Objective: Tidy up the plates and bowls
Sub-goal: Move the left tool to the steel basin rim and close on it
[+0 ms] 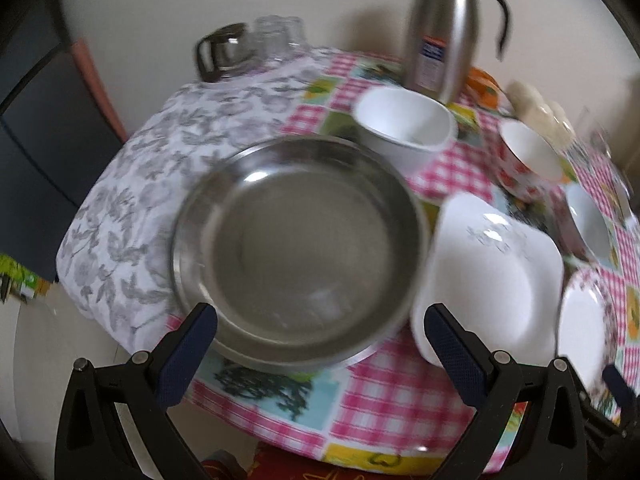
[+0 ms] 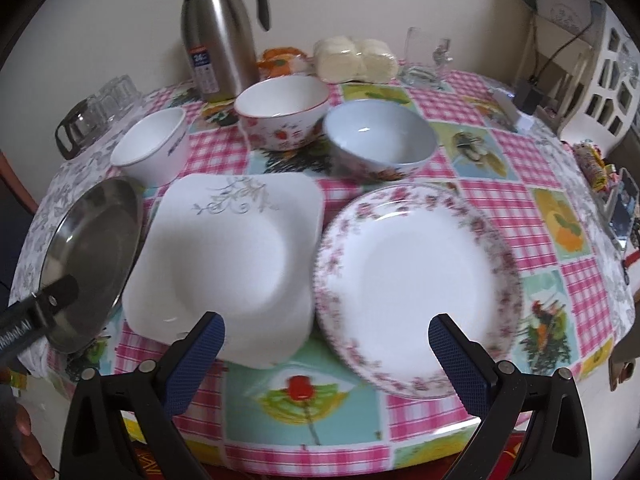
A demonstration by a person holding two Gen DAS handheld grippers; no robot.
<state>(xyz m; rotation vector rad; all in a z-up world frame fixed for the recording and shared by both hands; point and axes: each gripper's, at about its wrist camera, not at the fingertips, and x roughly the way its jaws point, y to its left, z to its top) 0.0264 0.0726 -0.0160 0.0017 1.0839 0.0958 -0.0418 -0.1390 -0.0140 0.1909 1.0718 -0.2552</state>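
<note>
Steel plate (image 1: 296, 248) is lying at the near left of the bench (image 2: 472, 160), with the square plate (image 2: 232, 256) and floral plate (image 2: 416, 292) sitting to its right. Three bowls (image 2: 280, 112) are standing farther back. Left gripper (image 1: 320, 336) and right gripper (image 2: 326, 344) are hovering with fingers apart, gripping nothing.

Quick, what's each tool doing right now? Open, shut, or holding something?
Left tool: open, holding nothing, aimed at the steel plate.
Right tool: open, holding nothing, above the square plate and flowered plate.
</note>
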